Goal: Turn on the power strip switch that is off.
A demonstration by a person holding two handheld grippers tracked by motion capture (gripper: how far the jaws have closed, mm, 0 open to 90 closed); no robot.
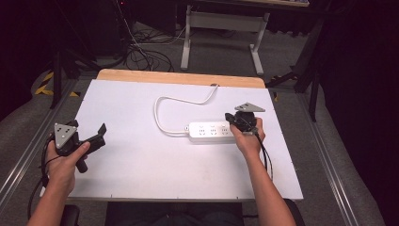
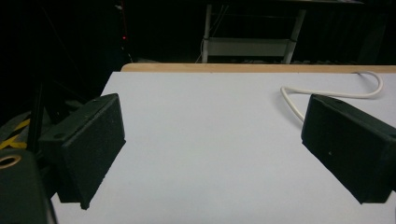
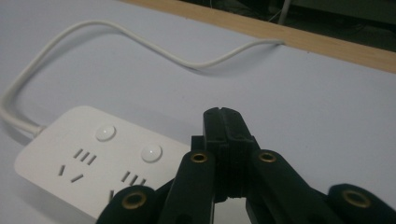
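Power strip (image 1: 210, 132) on table (image 1: 141, 165) right of centre, cable (image 1: 162, 106) looping behind it toward the far edge.

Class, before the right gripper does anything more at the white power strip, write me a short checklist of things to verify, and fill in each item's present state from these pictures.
1. Power strip lies flat on the table: ok.
2. Right gripper is at the strip's end, jaws pressed together: ok.
3. Whether those jaws pinch anything: cannot tell.
4. Left gripper is open and well clear of the strip: ok.
5. Cord runs slack in a loop to the far edge, no tangles: ok.
6. Sockets free of plugs: cannot tell for the one beneath the gripper.
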